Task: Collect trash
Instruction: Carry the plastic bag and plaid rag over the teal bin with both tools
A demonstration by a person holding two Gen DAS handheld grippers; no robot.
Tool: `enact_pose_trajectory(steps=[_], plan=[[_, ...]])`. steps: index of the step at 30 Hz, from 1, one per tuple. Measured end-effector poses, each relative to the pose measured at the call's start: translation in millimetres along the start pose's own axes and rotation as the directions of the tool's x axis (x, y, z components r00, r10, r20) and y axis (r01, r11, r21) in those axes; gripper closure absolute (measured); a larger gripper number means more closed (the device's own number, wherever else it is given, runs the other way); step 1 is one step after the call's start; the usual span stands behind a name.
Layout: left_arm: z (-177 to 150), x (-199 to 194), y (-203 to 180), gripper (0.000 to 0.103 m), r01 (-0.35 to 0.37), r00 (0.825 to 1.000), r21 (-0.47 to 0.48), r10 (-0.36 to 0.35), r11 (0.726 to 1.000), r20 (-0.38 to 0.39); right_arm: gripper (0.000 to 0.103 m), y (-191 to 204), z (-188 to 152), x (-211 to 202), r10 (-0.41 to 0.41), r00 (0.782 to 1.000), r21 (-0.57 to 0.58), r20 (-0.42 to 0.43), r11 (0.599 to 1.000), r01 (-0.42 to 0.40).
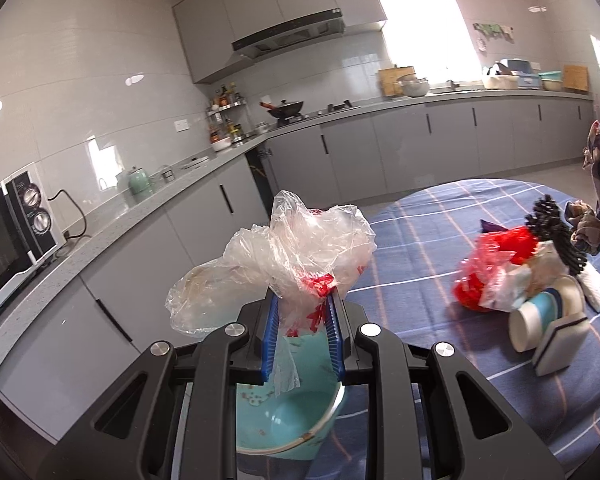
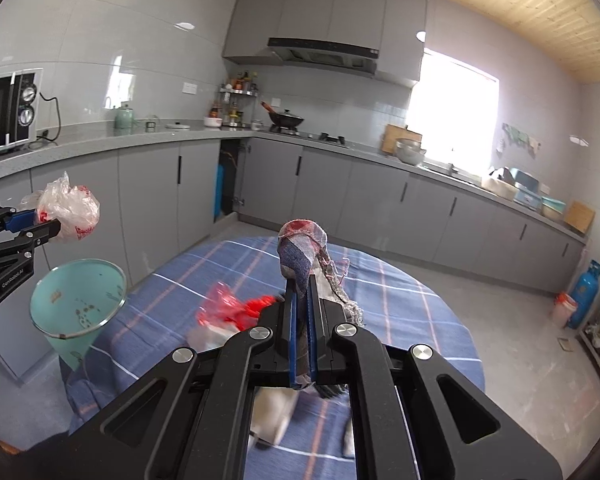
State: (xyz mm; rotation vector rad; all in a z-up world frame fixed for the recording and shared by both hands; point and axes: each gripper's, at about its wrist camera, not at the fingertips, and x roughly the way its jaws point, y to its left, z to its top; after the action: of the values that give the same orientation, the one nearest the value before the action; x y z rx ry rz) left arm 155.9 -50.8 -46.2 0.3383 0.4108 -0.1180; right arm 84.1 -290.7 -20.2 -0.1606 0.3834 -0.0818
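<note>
While clamped, plastic bag (image 1: 300, 248) points upward.

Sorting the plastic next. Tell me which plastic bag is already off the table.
The clear plastic bag with red print, clamped in the left gripper over the teal bin. The red plastic bag lies on the table.

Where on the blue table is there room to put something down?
The far side of the blue checked tablecloth is bare, between the red-and-clear plastic trash pile and the table's far edge. It is crowded around that pile, the lying paper cup and white sponges.
</note>
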Motion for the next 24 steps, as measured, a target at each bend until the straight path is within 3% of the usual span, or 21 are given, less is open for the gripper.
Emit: enact_pose_trajectory(steps=[11,24], plan=[[-10.3,11.7,40.0,0.081,-0.081,0.996,-0.031,0.080,0.996,-0.039,0.098,47.7,24.9,21.1,0.110,0.994,-0.048,0.022,0.993,-0.109],[-27.0,45.2,79.2,0.081,-0.171,0.979,-0.026,0.167,0.985,-0.114,0.098,103.1,40.2,53.6,0.217,0.976,-0.098,0.011,0.972,-0.215]])
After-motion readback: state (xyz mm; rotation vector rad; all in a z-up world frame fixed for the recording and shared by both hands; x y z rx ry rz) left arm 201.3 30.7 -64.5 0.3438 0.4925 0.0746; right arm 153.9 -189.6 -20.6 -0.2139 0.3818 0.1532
